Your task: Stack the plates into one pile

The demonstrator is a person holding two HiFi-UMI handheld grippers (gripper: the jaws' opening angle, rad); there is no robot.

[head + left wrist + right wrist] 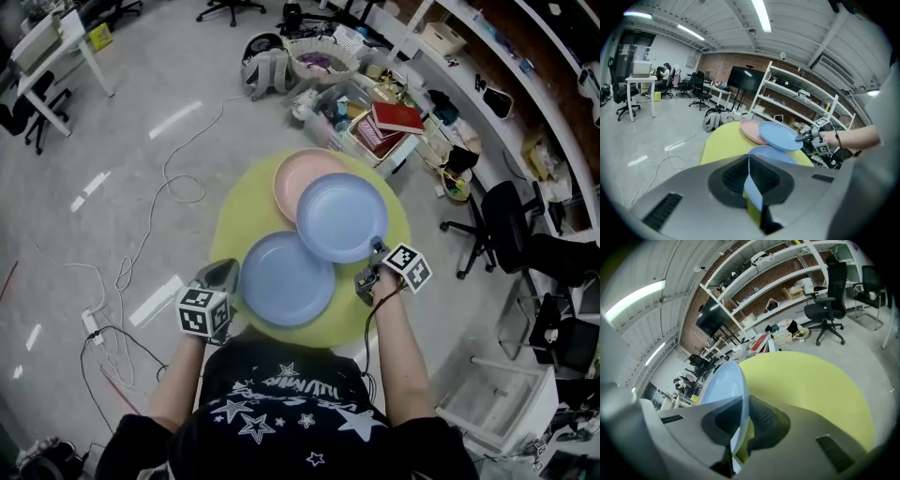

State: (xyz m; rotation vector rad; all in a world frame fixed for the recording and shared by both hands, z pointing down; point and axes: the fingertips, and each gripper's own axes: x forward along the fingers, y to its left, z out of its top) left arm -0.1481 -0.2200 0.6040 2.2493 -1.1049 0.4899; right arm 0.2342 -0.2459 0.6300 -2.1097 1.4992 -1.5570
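A round yellow-green table (234, 216) carries a pink plate (292, 178) at the back and a blue plate (286, 278) at the front. A second blue plate (339, 217) hangs tilted over the pink plate's near right part and overlaps the front one. My right gripper (375, 248) is shut on this raised plate's near right rim, which runs between the jaws (738, 427). My left gripper (230, 272) is shut on the front blue plate's left rim; a thin blue edge shows between its jaws (752, 187).
Crates with books and clutter (384, 127) stand on the floor beyond the table. A black office chair (506, 225) is at the right, a backpack (267, 70) behind, and cables (169, 187) trail across the floor at the left. A white rack (487, 394) stands near right.
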